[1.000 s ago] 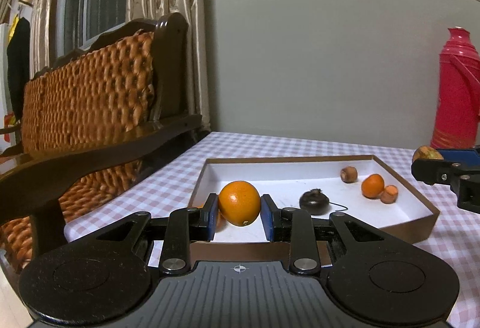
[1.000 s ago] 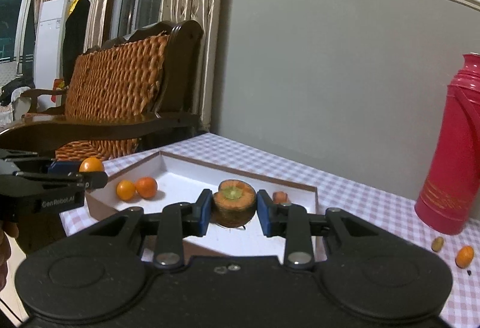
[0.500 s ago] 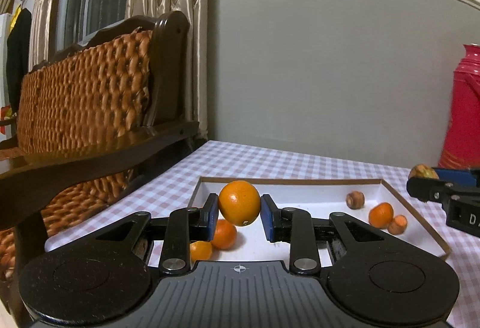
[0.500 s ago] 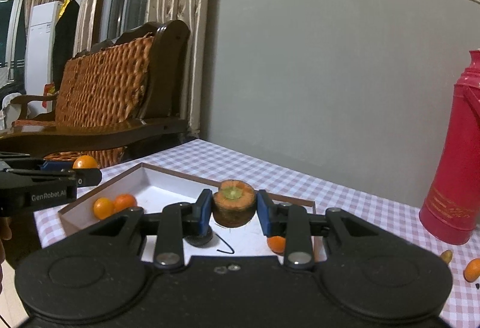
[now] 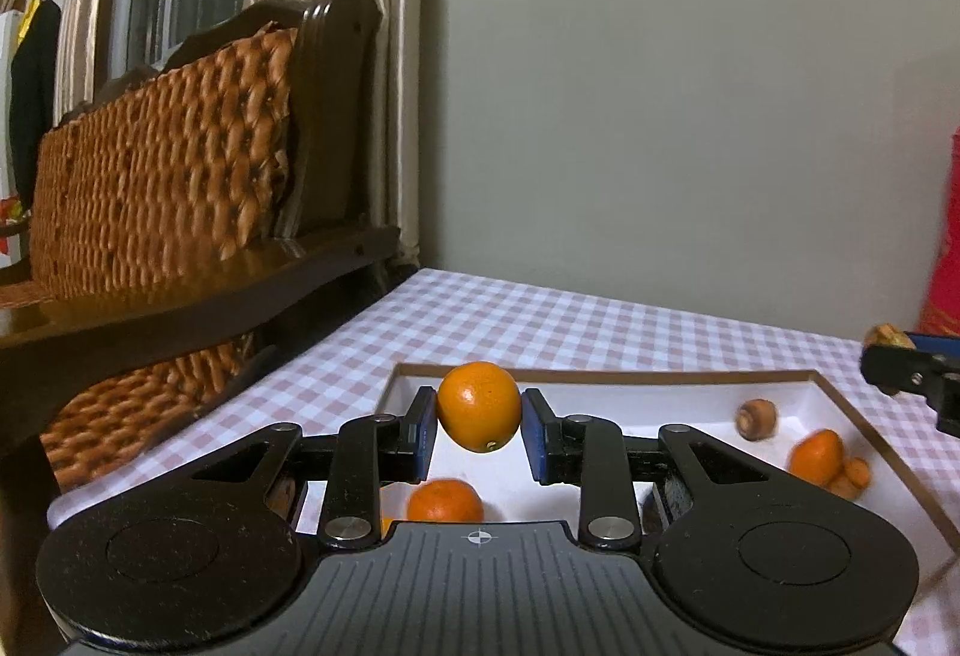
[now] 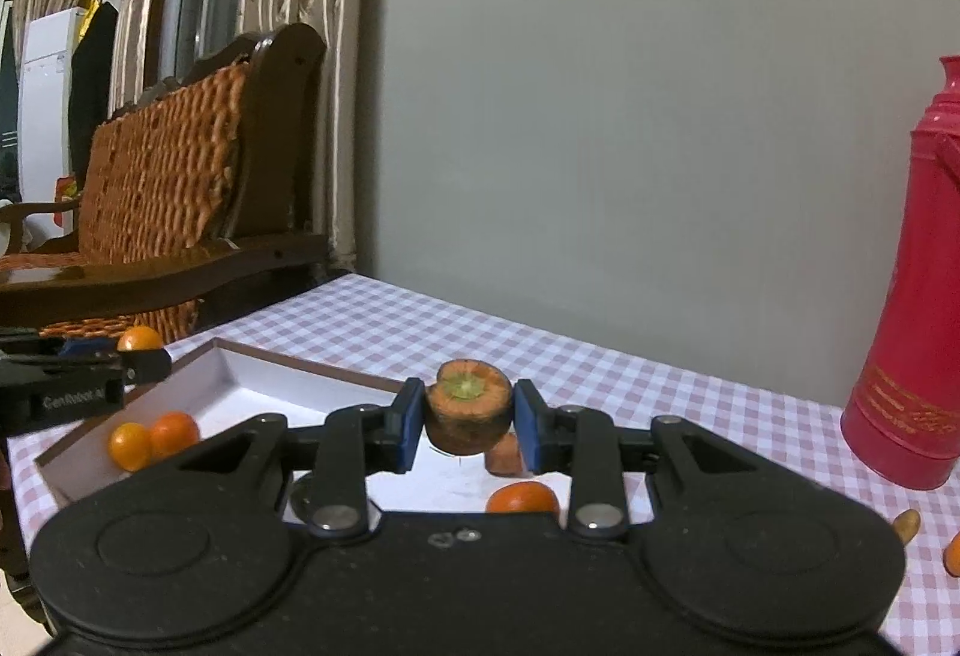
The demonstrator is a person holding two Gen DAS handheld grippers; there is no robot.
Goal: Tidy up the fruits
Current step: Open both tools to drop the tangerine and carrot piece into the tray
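Your left gripper (image 5: 479,431) is clamped on an orange (image 5: 478,406), held above the near end of the white tray (image 5: 606,397). Just below its fingers lies another orange (image 5: 445,500); farther off to its right, small fruits (image 5: 816,455) sit by the tray's wall. Your right gripper (image 6: 468,425) pinches a brown, cut-topped fruit (image 6: 468,412) over the same tray, with an orange piece (image 6: 521,497) beneath. Beyond, to its right, stands a red thermos (image 6: 912,332).

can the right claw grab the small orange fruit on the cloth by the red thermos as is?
Probably not yet. The right claw is shut on the brown-orange fruit, so its jaws are occupied. The path to the small orange fruit near the red thermos looks unobstructed otherwise.
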